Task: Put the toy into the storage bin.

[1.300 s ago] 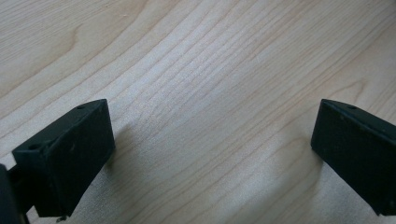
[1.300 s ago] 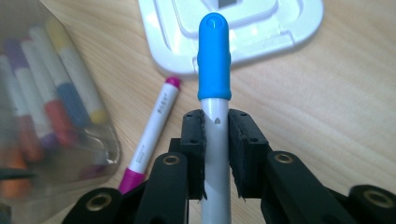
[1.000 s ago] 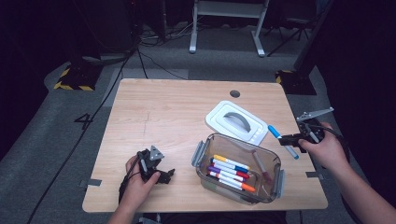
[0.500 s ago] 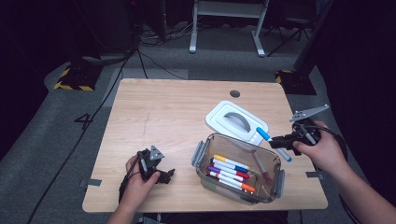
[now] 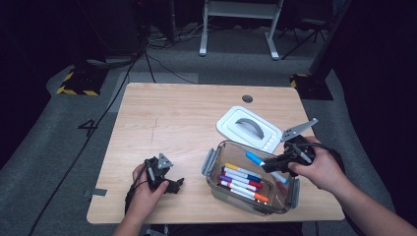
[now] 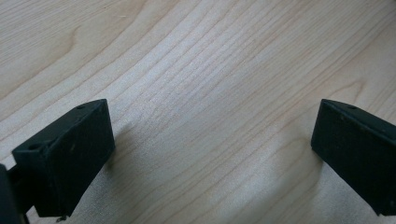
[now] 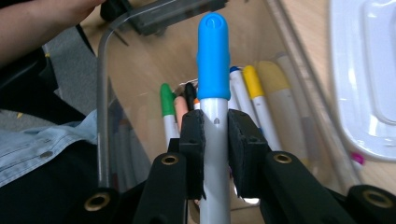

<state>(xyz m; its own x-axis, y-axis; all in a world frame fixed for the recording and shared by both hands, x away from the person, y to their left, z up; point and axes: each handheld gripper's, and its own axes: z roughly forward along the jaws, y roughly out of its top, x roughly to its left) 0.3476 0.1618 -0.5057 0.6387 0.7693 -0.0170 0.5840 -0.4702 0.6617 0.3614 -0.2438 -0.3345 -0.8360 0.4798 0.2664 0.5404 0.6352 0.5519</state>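
Got the blue-capped marker (image 7: 213,93) clamped tight in my right gripper (image 5: 269,164), hanging over the clear container (image 5: 212,158) with the others. Next I lower it and let go. Left gripper (image 5: 173,184) sits wide open and empty on the table (image 5: 162,113).

Table (image 5: 177,118): container (image 5: 216,183) sits at the near right, markers (image 5: 241,181) lying side by side in it. Lid (image 5: 248,129) lies flat on the table just behind the container, toward the far right, touching or nearly touching its rim (cannot tell which). Right gripper (image 5: 263,164) sits over the container's right part, with one marker (image 5: 254,158) clamped between its jaws above those inside. Left gripper (image 5: 177,184) is at the near left, low over bare table, well apart from the container.
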